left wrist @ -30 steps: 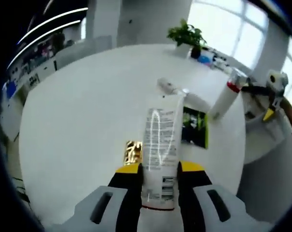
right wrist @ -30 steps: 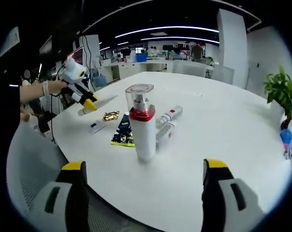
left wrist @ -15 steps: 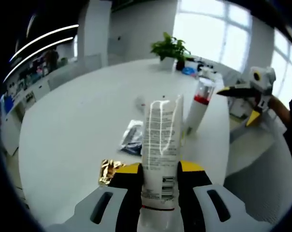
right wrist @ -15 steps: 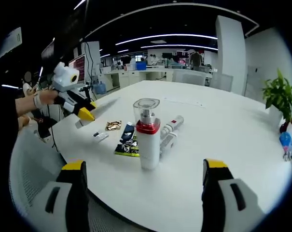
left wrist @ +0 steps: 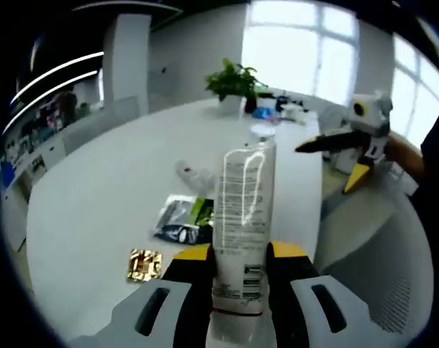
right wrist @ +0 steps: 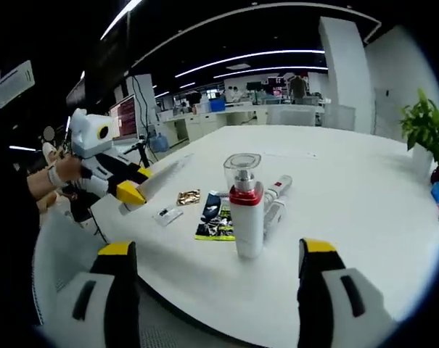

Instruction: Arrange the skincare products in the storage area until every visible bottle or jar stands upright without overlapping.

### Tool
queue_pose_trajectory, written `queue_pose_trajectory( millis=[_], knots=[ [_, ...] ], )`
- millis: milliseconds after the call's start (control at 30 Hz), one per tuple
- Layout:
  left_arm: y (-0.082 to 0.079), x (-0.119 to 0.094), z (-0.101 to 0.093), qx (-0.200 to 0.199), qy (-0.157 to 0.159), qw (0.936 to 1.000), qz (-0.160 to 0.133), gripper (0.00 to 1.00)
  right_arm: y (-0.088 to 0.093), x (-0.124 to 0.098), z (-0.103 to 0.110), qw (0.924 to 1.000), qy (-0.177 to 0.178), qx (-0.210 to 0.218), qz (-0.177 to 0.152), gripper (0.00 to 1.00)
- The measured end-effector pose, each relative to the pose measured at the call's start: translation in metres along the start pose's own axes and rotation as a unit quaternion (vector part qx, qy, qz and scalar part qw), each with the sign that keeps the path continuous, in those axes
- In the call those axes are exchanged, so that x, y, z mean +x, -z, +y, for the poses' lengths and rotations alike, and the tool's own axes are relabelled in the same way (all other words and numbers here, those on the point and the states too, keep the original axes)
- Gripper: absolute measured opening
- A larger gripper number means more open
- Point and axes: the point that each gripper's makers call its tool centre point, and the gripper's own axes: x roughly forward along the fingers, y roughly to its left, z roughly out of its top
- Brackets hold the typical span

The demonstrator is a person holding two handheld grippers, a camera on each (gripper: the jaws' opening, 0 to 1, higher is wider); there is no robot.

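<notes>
1. Your left gripper (left wrist: 239, 255) is clamped on a white tube (left wrist: 241, 217) with printed text. The jaws press its lower part from both sides, and the tube rises away from them above the white round table (left wrist: 110, 167).
2. In the right gripper view, the same left gripper (right wrist: 132, 194) appears at the left, held by your hand (right wrist: 56, 174) off the table edge, with the tube slanting out over the tabletop.
3. Your right gripper (right wrist: 215, 261) is spread wide with nothing between its jaws. It hovers at the near edge of the table (right wrist: 364, 181).
4. In the left gripper view, the right gripper (left wrist: 353, 148) shows at the right, beyond the table edge, jaws parted.
5. The pump bottle (right wrist: 246, 206) stands upright on the table, white body, red collar, clear cap. It lies between your right jaws in the view but well ahead of them, untouched.
6. Two small bottles (right wrist: 275, 199) lie on their sides just behind the pump bottle.
7. A dark sachet (right wrist: 217, 223) lies flat beside the pump bottle. In the left gripper view it (left wrist: 181, 221) sits just left of the tube.
8. A gold foil packet (right wrist: 188, 196) lies past the sachet, and a small white packet (right wrist: 167, 214) near the left gripper's tip.
9. A potted plant (left wrist: 232, 83) stands at the far side of the table.
</notes>
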Motion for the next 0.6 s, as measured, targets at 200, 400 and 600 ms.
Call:
queue_pose_trajectory(
  millis=[200,400,600],
  knots=[
    [-0.006,0.002,-0.015,0.005,0.014,0.9998,-0.015,0.25,-0.013,0.009,0.02,0.9987,-0.032,0.033,-0.02,0.8],
    [-0.011,0.007,-0.03,0.012,0.02,0.9995,-0.021,0.25,-0.025,0.014,0.032,0.9969,-0.055,0.043,-0.035,0.64],
    [-0.007,0.011,-0.038,0.014,0.026,0.9994,-0.016,0.25,-0.031,0.017,0.038,0.9943,-0.072,0.063,-0.048,0.47]
  ],
)
